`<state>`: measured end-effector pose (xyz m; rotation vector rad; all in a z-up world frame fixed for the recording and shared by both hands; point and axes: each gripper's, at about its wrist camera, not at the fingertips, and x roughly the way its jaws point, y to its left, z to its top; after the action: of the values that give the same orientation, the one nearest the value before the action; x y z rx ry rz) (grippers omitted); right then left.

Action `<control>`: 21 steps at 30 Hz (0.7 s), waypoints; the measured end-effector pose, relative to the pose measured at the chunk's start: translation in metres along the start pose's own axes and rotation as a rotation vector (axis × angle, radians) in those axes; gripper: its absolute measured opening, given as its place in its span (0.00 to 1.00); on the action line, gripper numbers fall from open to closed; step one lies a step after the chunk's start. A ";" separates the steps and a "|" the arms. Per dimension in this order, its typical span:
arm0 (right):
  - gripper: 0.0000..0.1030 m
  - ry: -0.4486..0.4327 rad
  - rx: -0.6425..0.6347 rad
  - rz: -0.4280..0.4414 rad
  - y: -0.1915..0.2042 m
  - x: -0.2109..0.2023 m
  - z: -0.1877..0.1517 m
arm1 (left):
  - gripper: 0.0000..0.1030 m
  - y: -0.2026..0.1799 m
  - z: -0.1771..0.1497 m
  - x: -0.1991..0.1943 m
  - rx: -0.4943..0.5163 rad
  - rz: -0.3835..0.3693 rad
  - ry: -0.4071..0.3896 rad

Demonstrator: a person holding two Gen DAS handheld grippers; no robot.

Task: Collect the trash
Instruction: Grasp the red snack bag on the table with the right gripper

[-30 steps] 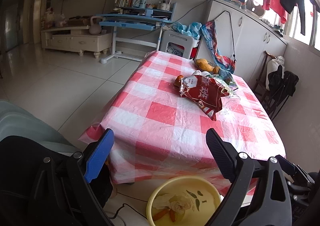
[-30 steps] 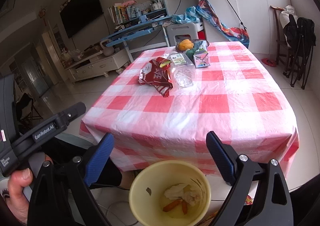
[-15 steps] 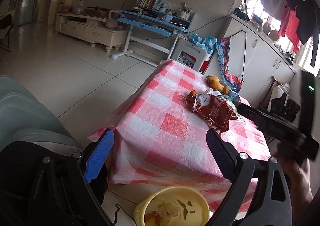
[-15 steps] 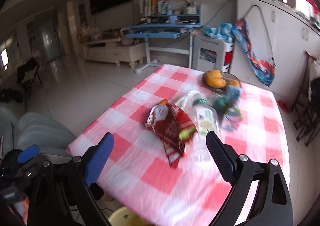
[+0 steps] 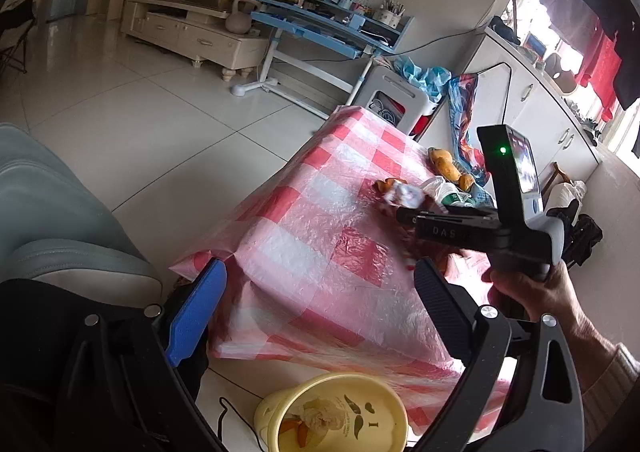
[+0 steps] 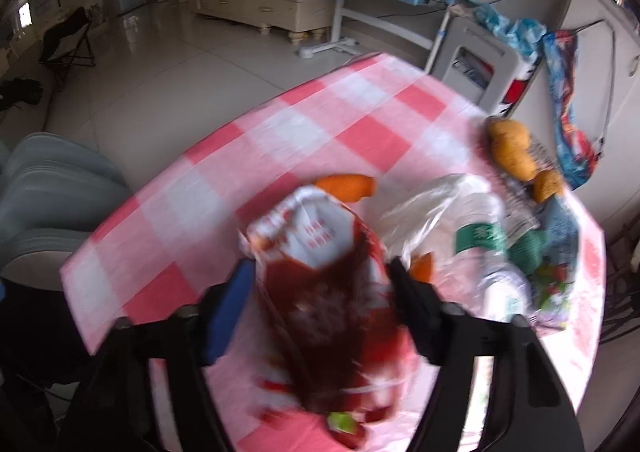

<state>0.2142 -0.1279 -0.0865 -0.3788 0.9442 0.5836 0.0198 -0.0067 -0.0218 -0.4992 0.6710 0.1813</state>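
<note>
A crumpled red and white snack bag (image 6: pixel 320 292) lies on the pink checked tablecloth (image 6: pixel 360 124). My right gripper (image 6: pixel 320 280) straddles it from above, jaws closing, both pads touching the bag's sides. In the left wrist view a hand (image 5: pixel 532 292) holds that right gripper (image 5: pixel 404 214) over the trash pile. My left gripper (image 5: pixel 320 292) hangs open and empty off the table's near edge, above a yellow bin (image 5: pixel 384 404) on the floor that holds peel and tissue.
Beside the bag lie an orange peel (image 6: pixel 348 186), a clear plastic bottle with a green label (image 6: pixel 476 236), a green and blue packet (image 6: pixel 556 244) and yellow fruit (image 6: pixel 510 148). A grey sofa (image 5: pixel 48 212) stands left of the table. A blue desk (image 5: pixel 320 28) is behind.
The right gripper has swung from the bin at the table's near edge out over the table and down onto the red bag, its jaws narrowing around it. The left gripper shifted slightly and rolled.
</note>
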 end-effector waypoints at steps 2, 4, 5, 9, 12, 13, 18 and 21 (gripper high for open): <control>0.46 -0.005 0.027 0.047 0.003 -0.004 -0.009 | 0.89 -0.001 0.000 0.001 0.000 0.002 0.004; 0.45 -0.010 0.054 0.068 0.004 -0.006 -0.015 | 0.89 -0.002 -0.001 0.003 0.002 0.004 0.007; 0.43 -0.016 0.087 0.081 0.002 -0.006 -0.018 | 0.89 -0.002 -0.002 0.003 0.004 0.005 0.010; 0.26 -0.045 0.186 0.128 -0.005 -0.006 -0.026 | 0.89 -0.003 -0.004 0.005 0.012 0.007 0.013; 0.23 -0.067 0.192 0.144 0.002 -0.014 -0.035 | 0.89 -0.004 -0.005 0.005 0.016 0.010 0.013; 0.22 -0.077 0.188 0.146 0.004 -0.020 -0.040 | 0.89 -0.004 -0.005 0.005 0.014 0.009 0.012; 0.22 -0.064 0.139 0.127 0.011 -0.042 -0.066 | 0.89 -0.001 -0.003 0.007 0.013 0.006 0.024; 0.22 -0.030 0.131 0.121 0.004 -0.054 -0.085 | 0.89 -0.004 0.001 0.010 0.022 -0.008 0.041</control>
<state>0.1324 -0.1871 -0.0877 -0.1964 0.9754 0.6323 0.0298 -0.0101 -0.0261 -0.4855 0.7108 0.1568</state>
